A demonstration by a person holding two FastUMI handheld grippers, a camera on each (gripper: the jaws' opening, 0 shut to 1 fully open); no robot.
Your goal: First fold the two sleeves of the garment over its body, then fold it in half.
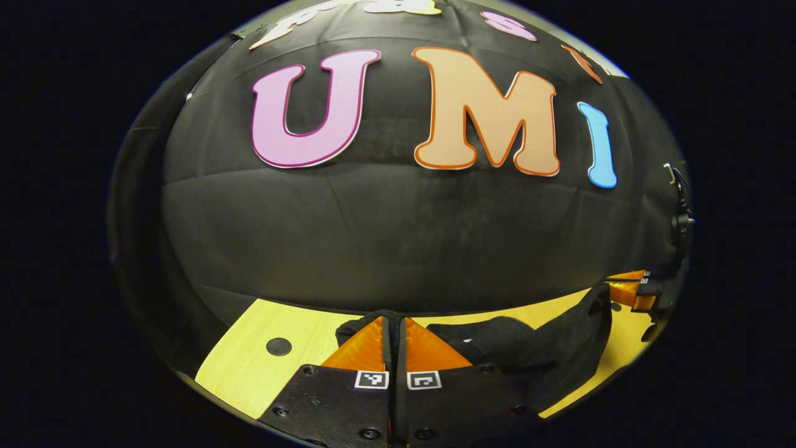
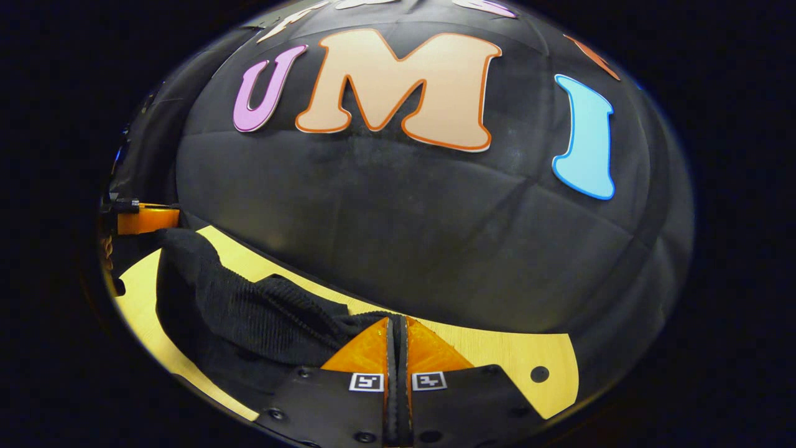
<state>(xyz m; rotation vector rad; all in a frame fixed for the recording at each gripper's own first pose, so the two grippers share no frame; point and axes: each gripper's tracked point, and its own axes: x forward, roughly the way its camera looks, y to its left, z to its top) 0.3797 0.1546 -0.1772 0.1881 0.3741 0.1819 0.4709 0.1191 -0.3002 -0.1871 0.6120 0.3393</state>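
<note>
On table, booth: black ribbed knit garment [image 2: 249,317] lies on the pale yellow wooden tabletop [image 2: 497,354], bunched into soft ridges, not flat.

Left gripper [image 1: 393,339]: 2 fingers drawn together, tips at a fold of the black cloth; the fabric appears pinched between them, though the contact itself is hidden by the fingers. In the right gripper view it sits far left, at the raised end of the garment.

Right gripper [image 2: 396,339]: fingers together, tips meeting the near edge of the garment; same caveat, grip judged from cloth running right up to the tips. In the left gripper view it sits far right, at the other end of the garment [image 1: 535,348].

Garment position: stretched between the 2 grippers, its span sagging onto the tabletop [image 1: 261,354] between them, the ends lifted slightly.

Table detail: 1 dark round hole [image 1: 278,346] in the bare wood left of the left gripper.

Progress, judged: cannot tell which parts are sleeves and which body; cloth is too dark and crumpled. Both ends held at once suggests a fold is under way, possibly the fold in half.

Left to do, judged: lay the held edge down, align edges, release.
</note>
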